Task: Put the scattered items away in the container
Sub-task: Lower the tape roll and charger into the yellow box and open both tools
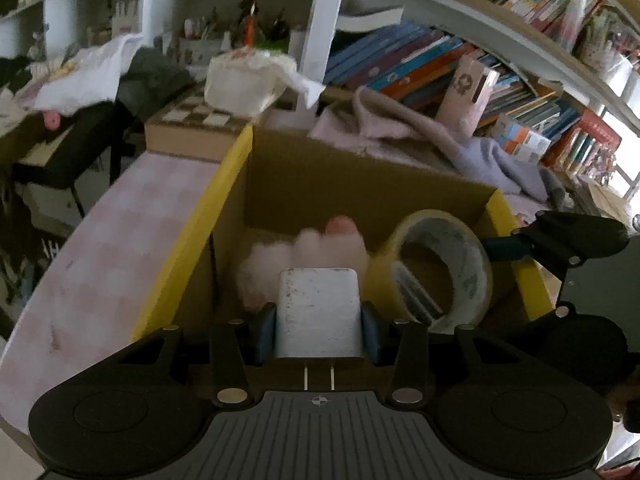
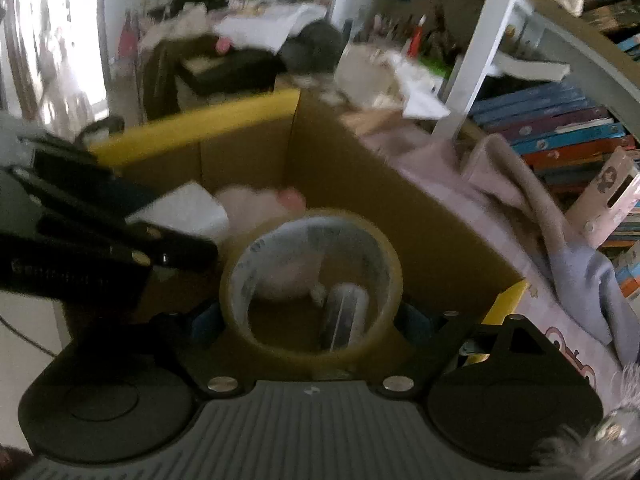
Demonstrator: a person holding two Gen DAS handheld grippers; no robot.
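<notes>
An open cardboard box with yellow flap edges stands on the pink table; it also shows in the right wrist view. A pink fluffy toy lies inside it, seen too in the right wrist view. My left gripper is shut on a white block over the box; the block shows in the right wrist view. My right gripper is shut on a roll of clear tape above the box; the roll shows in the left wrist view.
Pink and lilac clothes lie behind the box on the table. Bookshelves stand at the right. A chessboard box with a white tissue box sits behind on the left.
</notes>
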